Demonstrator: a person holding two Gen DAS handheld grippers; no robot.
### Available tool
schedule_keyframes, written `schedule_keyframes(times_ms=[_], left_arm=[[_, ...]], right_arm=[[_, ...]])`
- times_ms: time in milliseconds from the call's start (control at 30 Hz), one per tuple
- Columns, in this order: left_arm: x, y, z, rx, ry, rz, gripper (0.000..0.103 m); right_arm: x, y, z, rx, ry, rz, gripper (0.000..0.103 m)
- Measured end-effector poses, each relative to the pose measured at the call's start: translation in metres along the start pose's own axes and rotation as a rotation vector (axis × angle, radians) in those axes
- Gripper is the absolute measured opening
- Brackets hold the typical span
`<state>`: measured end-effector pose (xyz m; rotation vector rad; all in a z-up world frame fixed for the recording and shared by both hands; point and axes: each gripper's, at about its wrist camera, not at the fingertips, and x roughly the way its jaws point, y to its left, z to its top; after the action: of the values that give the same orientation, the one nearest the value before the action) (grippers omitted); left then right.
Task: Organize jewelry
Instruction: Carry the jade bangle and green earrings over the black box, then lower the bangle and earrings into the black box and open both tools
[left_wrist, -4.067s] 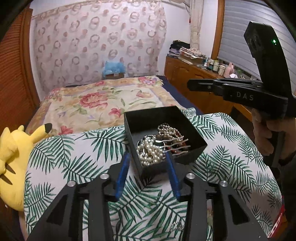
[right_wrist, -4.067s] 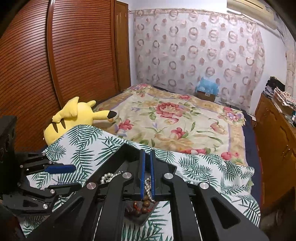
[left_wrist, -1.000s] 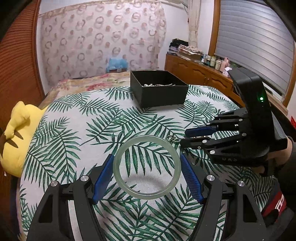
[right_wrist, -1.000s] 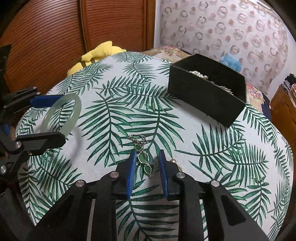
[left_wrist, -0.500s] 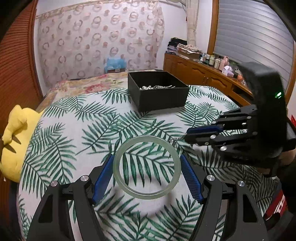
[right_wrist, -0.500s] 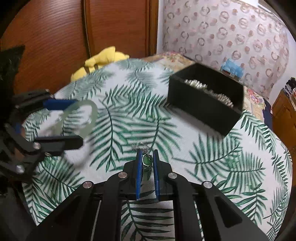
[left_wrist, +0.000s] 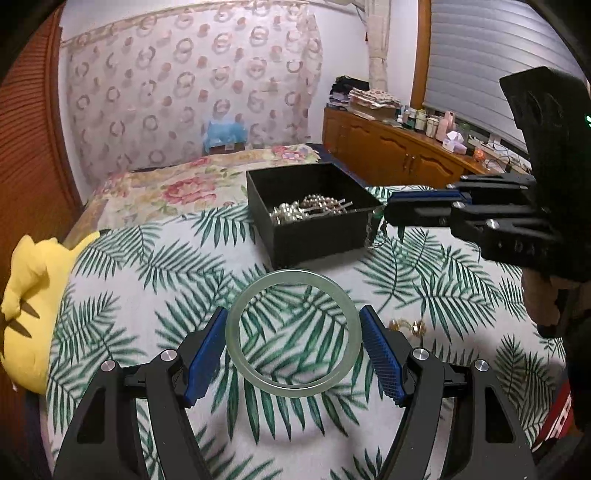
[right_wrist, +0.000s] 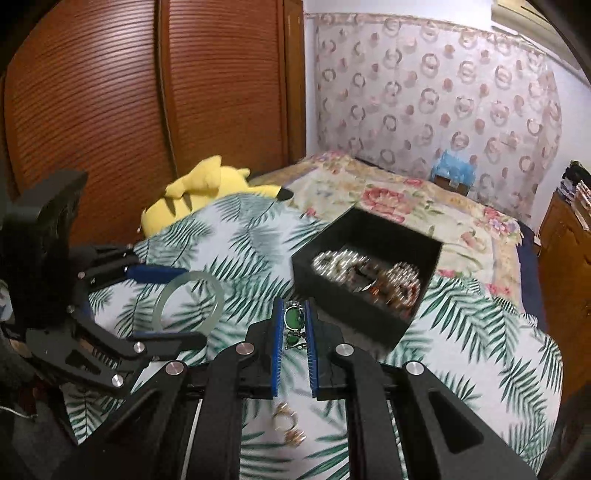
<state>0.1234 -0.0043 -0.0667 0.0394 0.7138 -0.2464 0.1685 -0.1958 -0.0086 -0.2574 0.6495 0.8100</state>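
My left gripper (left_wrist: 293, 314) is shut on a pale green jade bangle (left_wrist: 291, 392), pinching it at both sides between the blue pads, above the palm-leaf cloth. In the right wrist view the bangle (right_wrist: 218, 291) and the left gripper (right_wrist: 188, 306) sit at the left. My right gripper (right_wrist: 293, 306) is shut on a green-stone chain (right_wrist: 293, 318), lifted off the cloth. From the left wrist view that gripper (left_wrist: 388, 211) hovers by the right corner of the black box (left_wrist: 314, 236), with the chain (left_wrist: 371, 233) dangling. Pearl strands (left_wrist: 295, 212) lie inside the box (right_wrist: 343, 295).
Small gold pieces (left_wrist: 406, 325) lie on the cloth below the right gripper (right_wrist: 288, 421). A yellow plush toy (left_wrist: 26, 314) lies at the left edge. Beyond the box lies a floral bedspread (left_wrist: 166, 192), and a wooden cabinet (left_wrist: 399, 158) stands on the right.
The right gripper closed on the green-stone chain, lifted it off the cloth and moved up beside the box. The left gripper carried the bangle closer to the box.
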Motion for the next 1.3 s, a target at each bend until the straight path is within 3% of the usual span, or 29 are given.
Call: schedule_keyframes(times_ms=[367,800,900,1233,1300], left_arm=[[0.024,0.004,0.041,0.029,0.0,0.005,0.069],[0.052,0.004,0.076,0.063,0.002,-0.002,0.069],[0.059,0.003,0.085,0.073,-0.002,0.0,0.069],[0.094,-0.004,0.108,0.115,0.015,0.012,0.069],[0.104,-0.004,0.112,0.113,0.027,0.015,0.069]], right_arm=[[0.029,-0.058,0.025,0.065,-0.026,-0.053,0.013],[0.048,-0.09,0.013,0.167,-0.046,-0.034,0.014],[0.049,-0.089,0.012,0.159,-0.05,-0.041,0.023],[0.039,-0.107,0.006,0.204,-0.075,-0.15,0.026],[0.037,-0.111,0.005,0.212,-0.08,-0.169,0.037]])
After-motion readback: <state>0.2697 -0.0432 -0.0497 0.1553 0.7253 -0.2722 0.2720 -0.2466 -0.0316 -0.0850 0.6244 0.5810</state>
